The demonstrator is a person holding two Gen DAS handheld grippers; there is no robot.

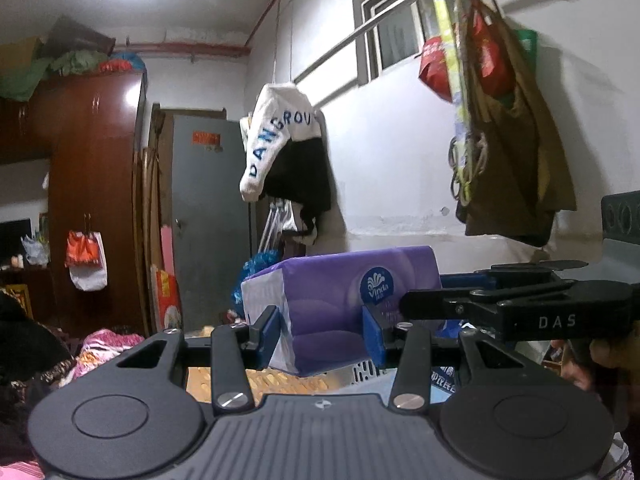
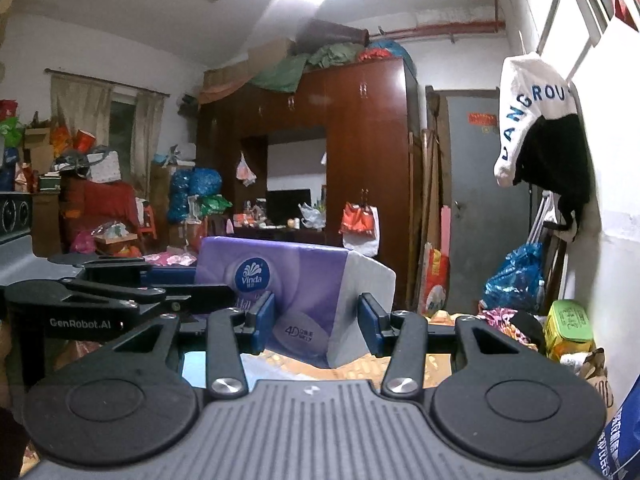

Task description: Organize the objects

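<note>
You hold the purple Vinda tissue pack in the air, both grippers clamped on it: your left gripper pinches one end, your right gripper the other. Beneath it, a white slotted basket shows only its rim; contents hidden.

Tissue pack underside hidden behind left claw body; olive hanging bag blurred at 2 o'clock; person's hand mostly hidden at 4 o'clock.
</note>
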